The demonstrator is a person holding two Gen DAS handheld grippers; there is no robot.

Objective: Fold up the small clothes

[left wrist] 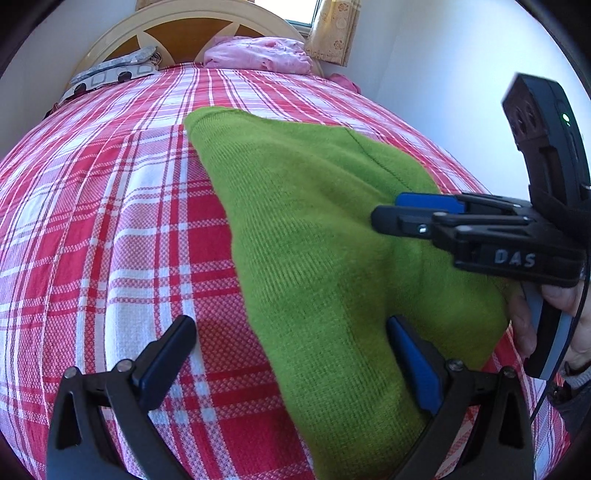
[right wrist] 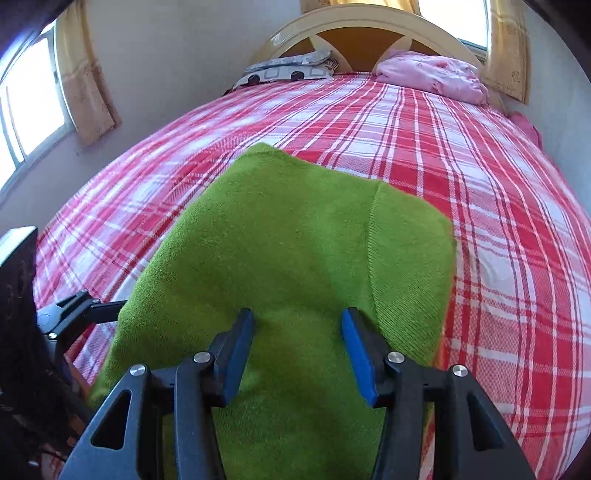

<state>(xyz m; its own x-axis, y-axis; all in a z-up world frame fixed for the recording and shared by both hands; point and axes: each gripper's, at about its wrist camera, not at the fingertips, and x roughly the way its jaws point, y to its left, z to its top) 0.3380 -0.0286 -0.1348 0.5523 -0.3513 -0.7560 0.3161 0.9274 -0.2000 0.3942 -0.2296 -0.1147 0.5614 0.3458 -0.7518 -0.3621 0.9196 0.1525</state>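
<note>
Room: we see pale walls, a cream headboard [right wrist: 365, 26] with wooden panels, and yellow patterned curtains [right wrist: 86, 92] beside bright windows whose panes are blown out to white.
Bed: a red-and-white plaid bedspread [left wrist: 110, 229] covers it; the fisheye bends its lines, and its near edge is cut off in both views.
Pillows: a grey-patterned pillow [right wrist: 288, 70] and a crumpled pink bedding pile [right wrist: 432, 75] lie against the headboard; we cannot make out their print.
Garment: a green knit garment [right wrist: 295, 236] lies flat on the bedspread, near the foot of the bed, with a seam line running down its right part. Its near end runs out of frame under the grippers, so we cannot tell its full shape.
Left gripper: the left gripper [left wrist: 291, 354] is spread wide, one finger over the plaid, the other over the garment's edge; nothing is between them. In the right wrist view only a dark fragment of it shows at the left border.
Right gripper: the right gripper [right wrist: 297, 350] hangs over the garment with its fingers parted and only cloth showing in the gap. Whether the fingertips touch the knit we cannot tell. From the left wrist view we see it side-on, fingers overlapping.
Hand: part of the person's right hand [left wrist: 557, 317] holding the handle shows at the right border, mostly cut off.
</note>
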